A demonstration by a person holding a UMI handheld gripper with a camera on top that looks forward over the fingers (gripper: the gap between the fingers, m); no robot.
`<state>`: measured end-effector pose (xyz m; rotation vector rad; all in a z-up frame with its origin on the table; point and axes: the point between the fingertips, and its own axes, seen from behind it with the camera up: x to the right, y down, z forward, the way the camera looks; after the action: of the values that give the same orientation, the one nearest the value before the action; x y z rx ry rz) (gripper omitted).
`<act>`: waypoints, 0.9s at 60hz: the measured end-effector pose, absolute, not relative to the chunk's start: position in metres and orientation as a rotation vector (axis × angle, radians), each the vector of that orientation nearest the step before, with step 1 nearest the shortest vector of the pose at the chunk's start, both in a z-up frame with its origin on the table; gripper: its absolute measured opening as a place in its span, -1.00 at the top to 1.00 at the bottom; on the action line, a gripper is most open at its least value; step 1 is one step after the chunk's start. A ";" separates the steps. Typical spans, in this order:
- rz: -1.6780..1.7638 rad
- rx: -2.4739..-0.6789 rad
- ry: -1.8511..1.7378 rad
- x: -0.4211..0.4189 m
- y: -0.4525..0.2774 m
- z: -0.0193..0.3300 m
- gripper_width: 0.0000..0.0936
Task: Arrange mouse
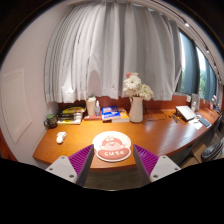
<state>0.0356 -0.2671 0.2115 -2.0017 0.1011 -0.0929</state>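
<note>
The hand-held gripper [112, 160] stands open and empty, well short of the white mouse [61, 137], which lies on the tabletop [160, 135] left of the round pad [112, 146]. Judged light, rigid and smooth; grip across its flanks. Open wood surrounds it; the near edge is close.
</note>
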 end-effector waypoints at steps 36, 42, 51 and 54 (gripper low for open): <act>0.120 -2.254 -0.153 -0.237 -0.132 0.016 -0.68; 0.116 -2.267 -0.158 -0.259 -0.084 0.004 -0.67; 0.124 -2.274 -0.142 -0.281 -0.019 -0.008 -0.68; 0.116 -2.282 -0.141 -0.284 -0.003 -0.011 -0.68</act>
<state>-0.2836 -0.0026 -0.0112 -2.2825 -0.1405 0.1164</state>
